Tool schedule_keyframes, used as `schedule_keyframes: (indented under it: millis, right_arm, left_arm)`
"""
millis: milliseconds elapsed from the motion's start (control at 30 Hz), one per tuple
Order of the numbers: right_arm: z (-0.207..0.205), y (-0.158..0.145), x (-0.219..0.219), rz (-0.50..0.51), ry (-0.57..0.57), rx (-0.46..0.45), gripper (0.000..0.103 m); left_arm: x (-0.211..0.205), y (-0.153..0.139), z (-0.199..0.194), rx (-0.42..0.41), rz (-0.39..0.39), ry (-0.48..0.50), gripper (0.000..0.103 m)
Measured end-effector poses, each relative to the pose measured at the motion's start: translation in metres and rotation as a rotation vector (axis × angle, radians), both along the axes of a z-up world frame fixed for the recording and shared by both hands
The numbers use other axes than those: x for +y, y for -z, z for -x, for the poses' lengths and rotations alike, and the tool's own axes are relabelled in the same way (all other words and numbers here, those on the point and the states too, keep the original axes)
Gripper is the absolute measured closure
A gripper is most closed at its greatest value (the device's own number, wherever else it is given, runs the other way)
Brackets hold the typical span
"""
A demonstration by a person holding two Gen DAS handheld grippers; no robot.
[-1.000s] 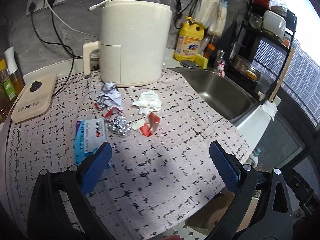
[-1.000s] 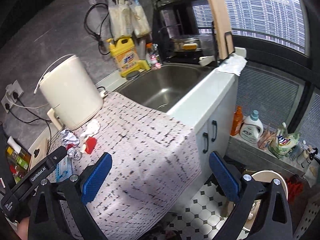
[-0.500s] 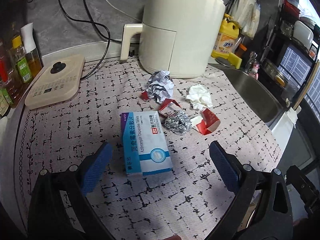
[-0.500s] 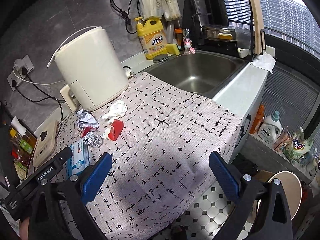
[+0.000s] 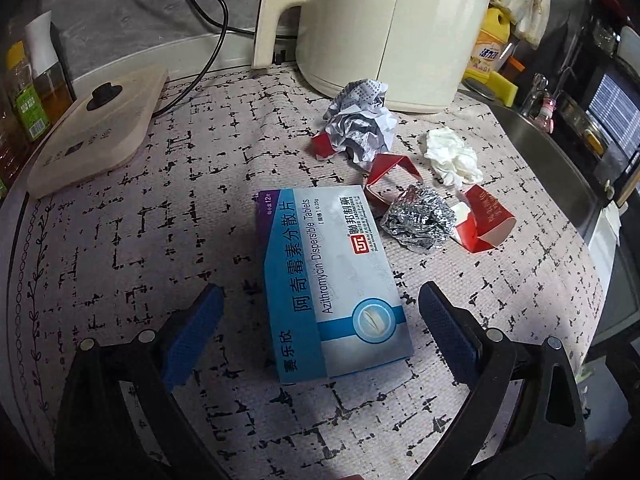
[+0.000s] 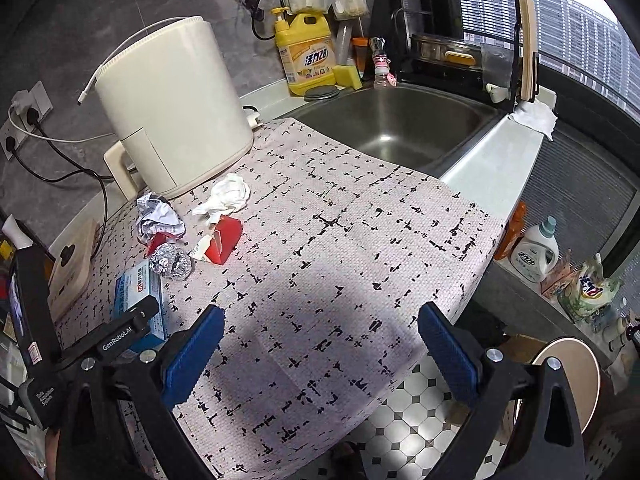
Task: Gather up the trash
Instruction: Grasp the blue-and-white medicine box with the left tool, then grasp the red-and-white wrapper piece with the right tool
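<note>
A blue and white medicine box (image 5: 332, 276) lies flat on the patterned mat (image 5: 140, 240), its near end between the open fingers of my left gripper (image 5: 320, 332) without touching them. Behind it sit a crumpled foil ball (image 5: 418, 220), red card scraps (image 5: 486, 220), a crumpled printed paper (image 5: 360, 120) and a white tissue wad (image 5: 452, 156). My right gripper (image 6: 320, 356) hangs open and empty over the mat's front edge. The right wrist view also shows the box (image 6: 138, 292), the foil ball (image 6: 170, 262) and the left gripper's body (image 6: 120, 336).
A cream air fryer (image 5: 384, 28) stands behind the trash. A beige flat appliance (image 5: 96, 128) with bottles (image 5: 28, 92) lies at the left. The steel sink (image 6: 400, 120) and yellow detergent jug (image 6: 306, 52) are at the right. Beyond the counter edge is tiled floor (image 6: 420, 432).
My left gripper has moved forward and down toward the medicine box, which now lies between its fingers. The right gripper has swung left and closer over the mat.
</note>
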State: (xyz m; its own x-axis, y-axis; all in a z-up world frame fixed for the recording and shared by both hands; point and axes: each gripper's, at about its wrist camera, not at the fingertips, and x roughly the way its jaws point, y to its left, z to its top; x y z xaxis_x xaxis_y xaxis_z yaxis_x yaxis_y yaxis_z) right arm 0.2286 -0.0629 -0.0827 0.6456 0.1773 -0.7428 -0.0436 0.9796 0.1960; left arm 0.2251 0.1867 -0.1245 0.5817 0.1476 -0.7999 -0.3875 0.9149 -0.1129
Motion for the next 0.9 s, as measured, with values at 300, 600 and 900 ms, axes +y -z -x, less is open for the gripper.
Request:
schedule_keyframes:
  millis: [300,600,900]
  right_arm:
    - [-0.018,-0.004,0.03,0.001,-0.037,-0.021,0.009]
    - [-0.045,0.0,0.068,-0.023,-0.104,-0.025,0.018]
    - [-0.075,0.013,0.094,-0.055,-0.139,-0.003,0.041]
  left_arm:
    - [0.032,-0.01,0.003,-0.041,-0.008,-0.071,0.037]
    - [0.064,-0.019,-0.001,-0.084,-0.006,-0.104,0.037]
    - [0.08,-0.02,-0.008,-0.09,-0.018,-0.124,0.037]
